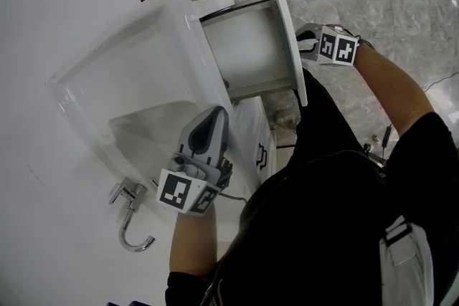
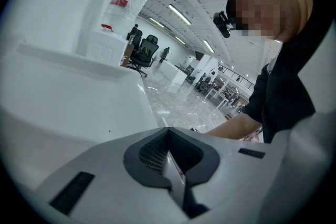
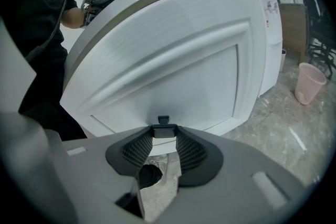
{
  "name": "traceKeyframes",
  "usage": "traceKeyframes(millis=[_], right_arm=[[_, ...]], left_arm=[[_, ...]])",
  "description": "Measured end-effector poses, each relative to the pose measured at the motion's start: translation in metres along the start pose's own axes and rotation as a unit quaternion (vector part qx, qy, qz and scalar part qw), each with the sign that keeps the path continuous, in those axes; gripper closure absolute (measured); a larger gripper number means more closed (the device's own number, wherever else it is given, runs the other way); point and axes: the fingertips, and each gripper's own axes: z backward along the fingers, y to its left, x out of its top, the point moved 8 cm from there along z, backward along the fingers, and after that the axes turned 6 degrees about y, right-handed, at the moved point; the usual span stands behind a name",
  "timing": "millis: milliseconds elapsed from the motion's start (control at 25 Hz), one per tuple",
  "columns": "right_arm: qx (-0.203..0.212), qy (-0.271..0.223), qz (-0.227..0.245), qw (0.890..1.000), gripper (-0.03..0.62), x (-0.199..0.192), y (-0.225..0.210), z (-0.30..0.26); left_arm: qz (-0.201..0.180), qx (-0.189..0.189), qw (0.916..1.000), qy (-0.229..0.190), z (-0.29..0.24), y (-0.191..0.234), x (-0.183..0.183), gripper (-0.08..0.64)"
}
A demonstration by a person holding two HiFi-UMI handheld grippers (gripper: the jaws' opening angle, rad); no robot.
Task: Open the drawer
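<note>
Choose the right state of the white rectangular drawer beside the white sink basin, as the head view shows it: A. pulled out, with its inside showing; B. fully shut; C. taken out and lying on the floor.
A: the white rectangular drawer stands pulled out, and its pale inside shows from above.

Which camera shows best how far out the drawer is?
The head view: from above, the drawer stands pulled well out, its inside visible. The right gripper view shows only its front panel and handle. The left gripper view shows none of it.
</note>
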Motion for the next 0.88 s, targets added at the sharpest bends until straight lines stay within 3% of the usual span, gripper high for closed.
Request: traceKeyframes(millis=[600, 880], right_arm=[[-0.014, -0.023, -0.045, 0.999, 0.463, -0.0048, 0.0034, 0.0017], [-0.009, -0.013, -0.043, 0.999, 0.462, -0.0017, 0.0029, -0.0002]], left_arm=[[-0.003, -0.003, 1.0000, 0.002, 0.0005, 0.0009, -0.0001, 0.569], [-0.005, 0.000, 1.0000, 0.003, 0.0031, 0.0011, -0.0009, 0.569]])
